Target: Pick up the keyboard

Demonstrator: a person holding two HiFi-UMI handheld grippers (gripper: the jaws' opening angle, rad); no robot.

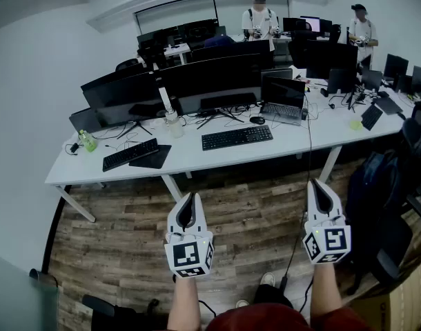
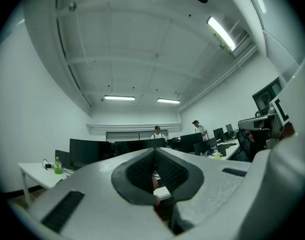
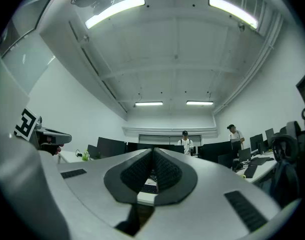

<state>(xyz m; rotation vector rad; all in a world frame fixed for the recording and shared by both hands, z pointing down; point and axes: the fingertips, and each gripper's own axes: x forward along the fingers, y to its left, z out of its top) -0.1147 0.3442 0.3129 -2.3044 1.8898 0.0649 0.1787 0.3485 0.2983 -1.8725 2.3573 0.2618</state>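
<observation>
White office desk (image 1: 217,156), far edge hidden behind monitors (image 1: 197,78), keyboard (image 1: 237,137) laid near front edge, left gripper (image 1: 190,197) and right gripper (image 1: 315,183) were held clenched, empty, over wood floor (image 1: 245,212).

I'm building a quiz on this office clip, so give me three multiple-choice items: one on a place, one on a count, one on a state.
1. Where does the green bottle stand on the white desk?
A) near its left end
B) at its middle
C) at its right end

2. How many people stand behind the monitors?
A) one
B) two
C) four

3. How are the left gripper and the right gripper?
A) both shut, empty
B) both wide open
C) left open, right shut

Answers:
1 A: the bottle is by the desk's left corner.
2 B: two standing figures in white shirts show at the back.
3 A: each gripper view shows the jaws together with nothing between them.
</observation>
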